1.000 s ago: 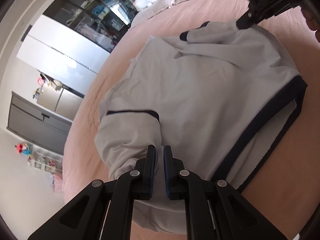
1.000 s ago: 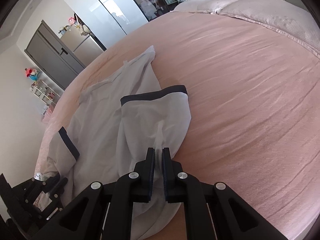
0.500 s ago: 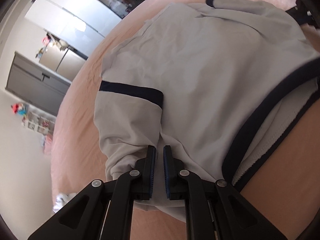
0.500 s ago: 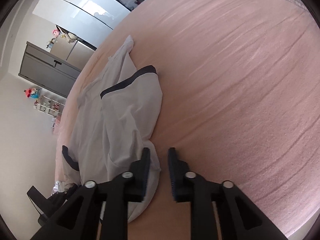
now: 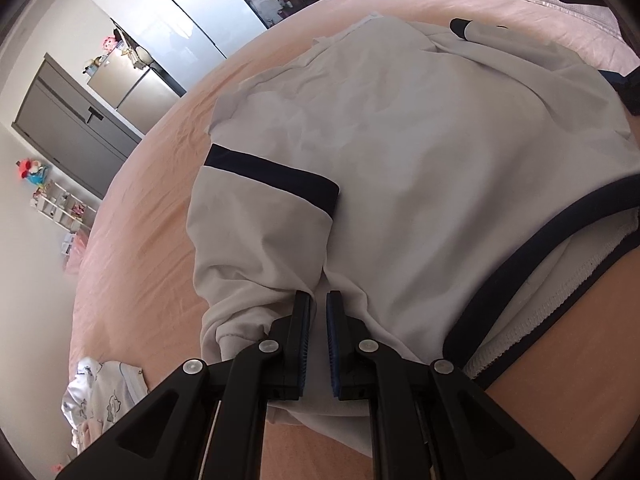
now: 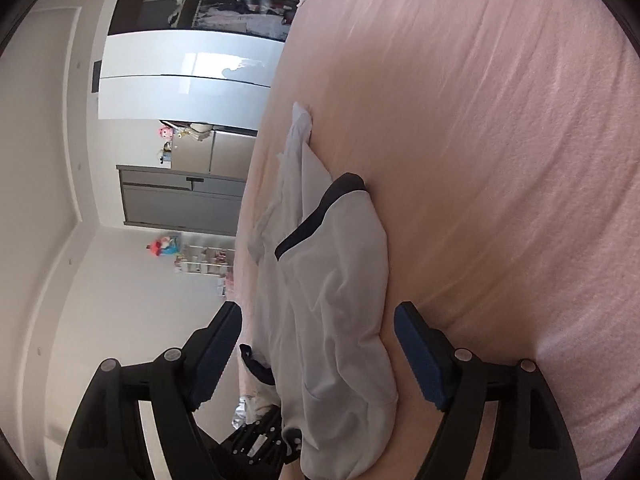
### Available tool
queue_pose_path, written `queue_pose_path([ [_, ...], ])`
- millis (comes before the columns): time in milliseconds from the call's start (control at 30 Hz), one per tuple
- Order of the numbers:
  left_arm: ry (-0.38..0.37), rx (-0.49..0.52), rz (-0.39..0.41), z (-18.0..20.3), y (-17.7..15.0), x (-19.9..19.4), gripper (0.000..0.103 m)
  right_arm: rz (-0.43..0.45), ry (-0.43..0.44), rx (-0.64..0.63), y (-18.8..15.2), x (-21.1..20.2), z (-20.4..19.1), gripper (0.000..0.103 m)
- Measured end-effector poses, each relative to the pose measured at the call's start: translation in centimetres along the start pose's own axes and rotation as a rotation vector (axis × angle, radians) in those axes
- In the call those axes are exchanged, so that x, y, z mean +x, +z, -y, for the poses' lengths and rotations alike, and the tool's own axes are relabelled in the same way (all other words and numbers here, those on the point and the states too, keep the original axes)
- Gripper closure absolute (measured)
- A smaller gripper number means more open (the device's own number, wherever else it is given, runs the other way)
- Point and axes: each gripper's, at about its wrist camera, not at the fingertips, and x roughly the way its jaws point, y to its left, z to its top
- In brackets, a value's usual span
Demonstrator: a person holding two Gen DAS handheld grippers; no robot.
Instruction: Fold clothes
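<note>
- My left wrist view shows the white jacket with navy trim [image 5: 420,168] spread flat on the pink bedsheet [image 5: 152,216]; the right wrist view sees it edge-on [image 6: 332,300].
- Only the left view catches the small printed cloth [image 5: 100,384] at 8 o'clock.
- My left gripper [image 5: 318,308] is clenched on the jacket's fabric near the sleeve fold.
- My right gripper [image 6: 318,340] is opening, its pads clear of the cloth lying between them.
- The jacket's near edge is hidden behind the fingers.
- In the right view its long axis runs 6 to 12 o'clock.
</note>
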Motion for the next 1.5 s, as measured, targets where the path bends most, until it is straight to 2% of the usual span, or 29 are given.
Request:
queue_pose_path([
  [133, 0.003, 0.024, -0.016, 0.3, 0.3, 0.0, 0.096, -0.047, 0.060, 0.030, 0.9, 2.1, 0.3, 0.024],
  [233, -0.012, 0.026, -0.024, 0.2, 0.3, 0.0, 0.096, -0.088, 0.062, 0.036, 1.8, 4.2, 0.1, 0.025],
  [433, -0.027, 0.005, -0.035, -0.1, 0.2, -0.3, 0.095, -0.171, -0.044, -0.045, 2.8, 7.1, -1.3, 0.025],
  [533, -0.029, -0.010, -0.040, -0.1, 0.2, -0.3, 0.095, -0.151, -0.032, -0.040, 2.7, 6.8, -0.9, 0.027],
  [600, -0.031, -0.025, -0.043, -0.2, 0.1, -0.3, 0.095, -0.115, -0.041, -0.023, 2.3, 6.4, -0.3, 0.040],
  [667, -0.033, -0.038, -0.049, -0.2, 0.1, -0.4, 0.095, -0.092, -0.116, -0.007, 1.9, 6.2, 0.5, 0.080],
  [733, -0.033, -0.047, -0.054, -0.2, 0.2, -0.3, 0.095, -0.079, -0.146, -0.006, 1.8, 6.0, 0.8, 0.101],
  [867, -0.027, -0.044, -0.056, -0.1, 0.1, -0.3, 0.095, -0.047, -0.204, -0.041, 1.8, 5.8, 0.3, 0.101],
  [933, -0.025, -0.041, -0.057, -0.1, 0.1, -0.3, 0.095, -0.005, -0.221, -0.055, 1.9, 5.5, -0.3, 0.101],
  [1033, -0.029, -0.044, -0.057, -0.2, 0.1, -0.3, 0.095, 0.060, -0.194, -0.052, 2.2, 4.1, -0.9, 0.101],
  [1100, -0.033, -0.046, -0.055, -0.3, 0.0, -0.3, 0.095, 0.113, -0.231, -0.084, 2.5, 3.1, -1.8, 0.101],
  [1167, -0.033, -0.043, -0.052, -0.4, 0.0, -0.2, 0.095, 0.098, -0.238, -0.112, 2.9, 2.6, -2.3, 0.101],
  [1233, -0.024, -0.047, -0.054, -0.3, -0.1, -0.2, 0.095, 0.043, -0.230, -0.113, 3.5, 2.6, -2.0, 0.099],
  [1300, -0.020, -0.047, -0.052, -0.2, -0.1, -0.2, 0.095, -0.024, -0.270, -0.085, 4.2, 2.8, -1.2, 0.095],
  [1333, -0.021, -0.048, -0.051, -0.2, -0.2, -0.2, 0.095, -0.045, -0.299, -0.075, 4.5, 3.2, -1.1, 0.086],
  [1367, -0.021, -0.049, -0.052, -0.3, -0.1, -0.2, 0.095, -0.065, -0.327, -0.065, 4.8, 3.6, -1.0, 0.071],
  [1400, -0.022, -0.052, -0.053, -0.4, -0.1, -0.2, 0.095, -0.080, -0.311, -0.071, 5.2, 4.0, -1.1, 0.068],
  [1467, -0.024, -0.054, -0.053, -0.4, -0.1, -0.2, 0.095, -0.112, -0.284, -0.093, 6.0, 4.8, -1.8, 0.049],
  [1500, -0.025, -0.053, -0.052, -0.5, -0.1, -0.2, 0.095, -0.128, -0.275, -0.100, 6.4, 5.3, -2.0, 0.043],
])
